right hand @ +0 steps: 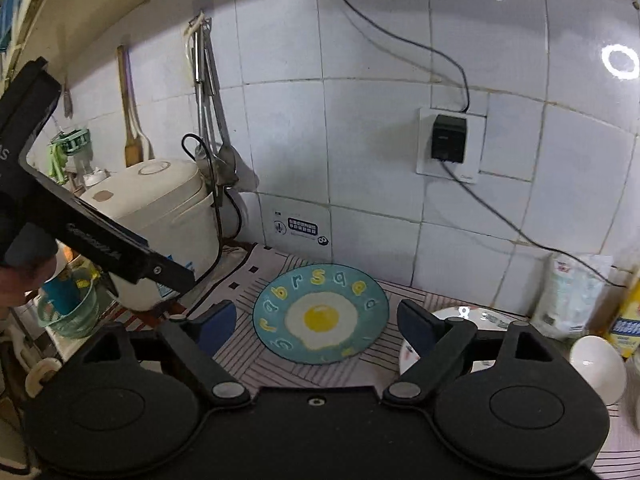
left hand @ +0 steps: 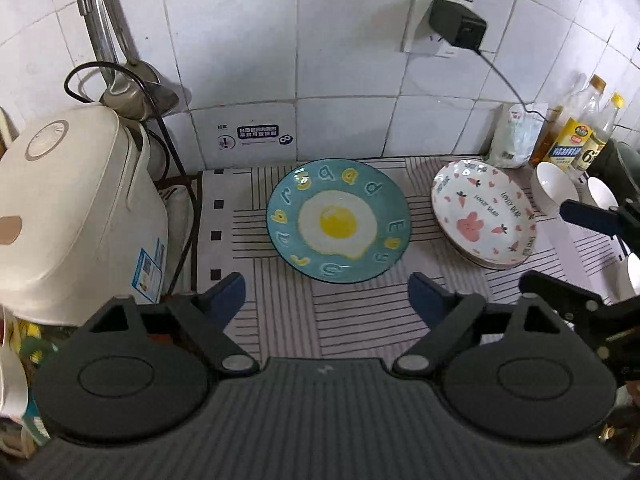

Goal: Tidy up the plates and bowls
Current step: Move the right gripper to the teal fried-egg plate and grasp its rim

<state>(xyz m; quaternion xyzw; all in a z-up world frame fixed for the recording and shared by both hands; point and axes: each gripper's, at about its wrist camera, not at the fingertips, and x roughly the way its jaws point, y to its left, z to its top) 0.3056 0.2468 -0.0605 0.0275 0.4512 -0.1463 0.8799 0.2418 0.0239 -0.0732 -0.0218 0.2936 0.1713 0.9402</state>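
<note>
Striped mat [left hand: 352, 320] across the counter, tiled wall behind. Rice cooker [left hand: 76, 216] at nine o'clock in the left wrist view, cord trailing down its right side. Blue plate [left hand: 338, 220] with a fried-egg print at the centre of the mat, flat and alone. Pink-and-white plate [left hand: 486, 216] at three o'clock from it, just beside but apart, seemingly atop another plate — only a darker rim shows beneath. White bowls [left hand: 554, 188] further toward three o'clock, tilted, near the bottles [left hand: 580, 136] and a bag [left hand: 516, 136] at two o'clock. Plug [left hand: 458, 24] in the wall socket at one o'clock.

Left gripper [left hand: 328, 300] at six o'clock from the blue plate, fingers spread wide, nothing between them, no contact with the rim. Right gripper [right hand: 312, 322] likewise wide and empty in its own view, the blue plate [right hand: 320, 316] framed in the gap but beyond the tips, not touched.

Probably between steps: no dish in hand, blue plate not yet stacked. Likely next — blue plate onto the pink-and-white stack, or bowls nested together. Calls for a low approach to the near rim, one finger under the lip, a firm close, then a level carry toward three o'clock. Risk: shallow rim slipping on the mat.
</note>
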